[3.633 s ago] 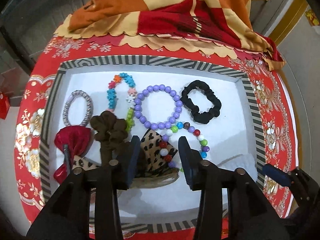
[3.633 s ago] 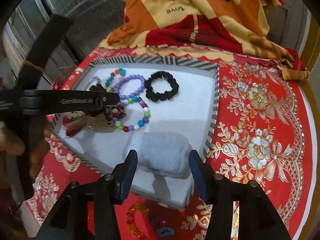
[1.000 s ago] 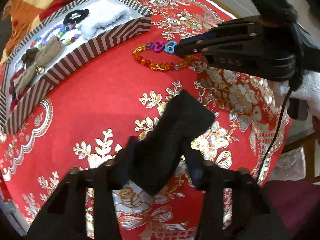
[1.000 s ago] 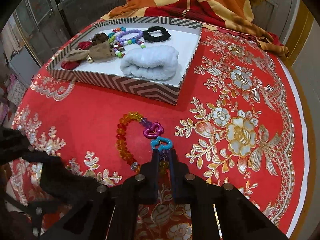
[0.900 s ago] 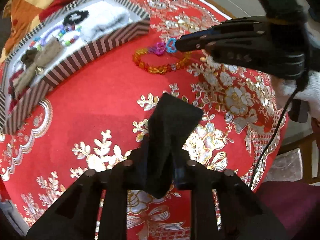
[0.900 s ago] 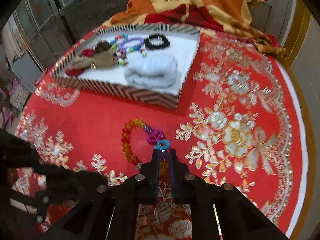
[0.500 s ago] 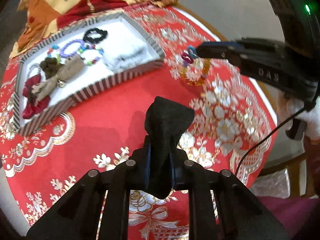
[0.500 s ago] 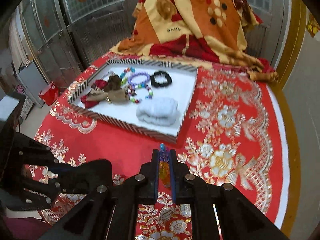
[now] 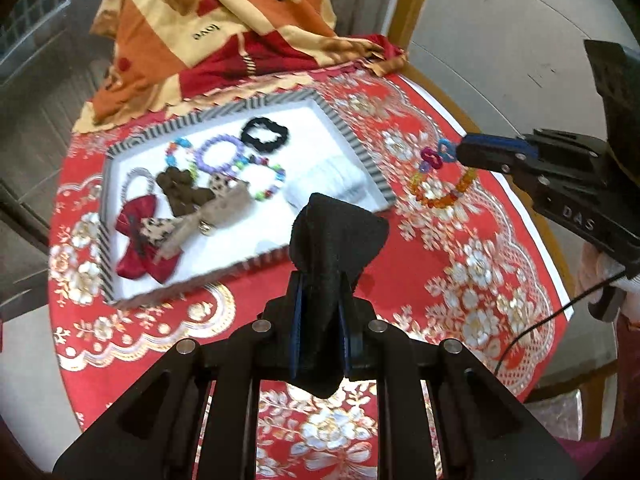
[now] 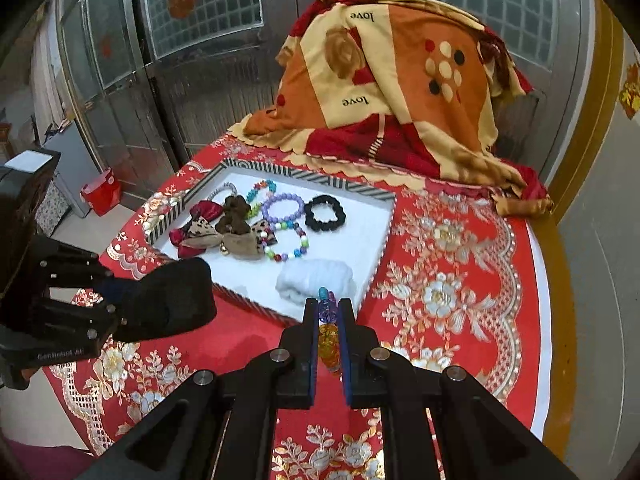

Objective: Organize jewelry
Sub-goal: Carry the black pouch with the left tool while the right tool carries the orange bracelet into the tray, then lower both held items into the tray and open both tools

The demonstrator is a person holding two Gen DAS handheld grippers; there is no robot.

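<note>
My left gripper (image 9: 320, 280) is shut on a black cloth pouch (image 9: 334, 236) and holds it above the red tablecloth, in front of the striped tray (image 9: 352, 144). The pouch (image 10: 168, 300) and left gripper (image 10: 104, 292) also show at the left of the right wrist view. My right gripper (image 10: 329, 304) is shut on an orange bead bracelet (image 10: 328, 340) with a pink and a blue heart charm. That bracelet (image 9: 440, 192) hangs in the air from the right gripper (image 9: 460, 152), to the right of the tray. The tray (image 10: 384, 248) holds several bracelets, scrunchies and bows.
A folded white cloth (image 10: 316, 280) lies in the tray's near right corner. An orange and red blanket (image 10: 400, 92) is heaped at the table's far side. The round table's edge (image 9: 532, 216) curves close on the right. A person's hand (image 9: 600, 276) holds the right gripper.
Both grippers have risen well above the table. The left one closed on the black pouch and lifted it. The right one lifted the orange bracelet off the cloth; it now dangles.
</note>
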